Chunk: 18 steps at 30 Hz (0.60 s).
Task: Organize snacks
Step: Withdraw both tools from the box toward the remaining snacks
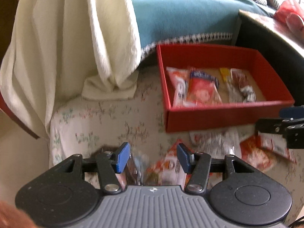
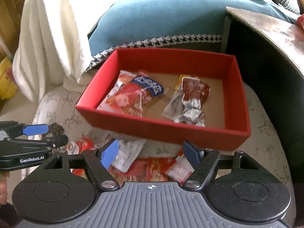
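**Right claw open over the loose sachets, box just ahead**

Right claw [image 2: 151, 153]: jaws wide, nothing between the pads. It hangs tilted down over the loose packets [image 2: 152, 168] lying on the floral cloth [image 2: 266, 125].
- Directly under it: a white packet [image 2: 127, 153] by the left pad, a flat red packet [image 2: 155, 169] under the middle, and a small white-and-red sachet [image 2: 180, 169] by the right pad. They overlap.
- Just ahead of it: the red box [image 2: 161, 133], near wall close to the fingertips. Already inside are a red-and-blue packet [image 2: 140, 93] on the left and a brown-and-silver packet [image 2: 190, 102] on the right. The floor between them is bare.

Left claw [image 2: 51, 133]: off to the right claw's left, at about the same height. Jaws are narrow with something dark at the tips. Too blurred to tell whether it is pinched.

Handling, my read:
- Film sachets are light, limp and slick, and they crinkle and slide instead of resisting.
- They lie flat on soft cloth, so a straight-down pinch likely grabs the cloth or a neighbouring packet too.
- Best hold is a raised crimped end seam or a lifted corner. The white packet's upturned edge looks easiest.
- Keep the squeeze light, since the contents may crush. Expect the packet to dangle and swing.
- Drop low into the box gap. No precision needed.
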Available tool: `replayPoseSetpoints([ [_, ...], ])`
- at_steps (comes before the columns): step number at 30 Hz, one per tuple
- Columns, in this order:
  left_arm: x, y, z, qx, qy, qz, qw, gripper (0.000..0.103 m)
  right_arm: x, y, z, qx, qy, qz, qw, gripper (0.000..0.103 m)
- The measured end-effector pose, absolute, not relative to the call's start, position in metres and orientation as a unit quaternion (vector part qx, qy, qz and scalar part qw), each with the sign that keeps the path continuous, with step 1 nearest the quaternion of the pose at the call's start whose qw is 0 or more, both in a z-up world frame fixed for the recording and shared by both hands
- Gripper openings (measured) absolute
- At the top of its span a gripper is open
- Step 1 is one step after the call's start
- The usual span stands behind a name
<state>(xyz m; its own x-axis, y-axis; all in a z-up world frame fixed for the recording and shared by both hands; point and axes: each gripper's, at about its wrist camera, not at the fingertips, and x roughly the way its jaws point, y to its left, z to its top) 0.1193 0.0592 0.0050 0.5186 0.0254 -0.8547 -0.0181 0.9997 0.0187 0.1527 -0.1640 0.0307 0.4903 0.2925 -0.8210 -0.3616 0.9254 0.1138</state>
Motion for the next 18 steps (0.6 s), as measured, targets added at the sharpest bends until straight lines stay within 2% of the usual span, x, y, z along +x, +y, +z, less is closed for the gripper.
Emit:
replayPoseSetpoints([
  [18,0.123,0.030,-0.027,0.035,0.526,-0.074,0.846,0.050,0.142,-0.190,0.017,-0.033,0.489,0.178,0.853,0.085],
])
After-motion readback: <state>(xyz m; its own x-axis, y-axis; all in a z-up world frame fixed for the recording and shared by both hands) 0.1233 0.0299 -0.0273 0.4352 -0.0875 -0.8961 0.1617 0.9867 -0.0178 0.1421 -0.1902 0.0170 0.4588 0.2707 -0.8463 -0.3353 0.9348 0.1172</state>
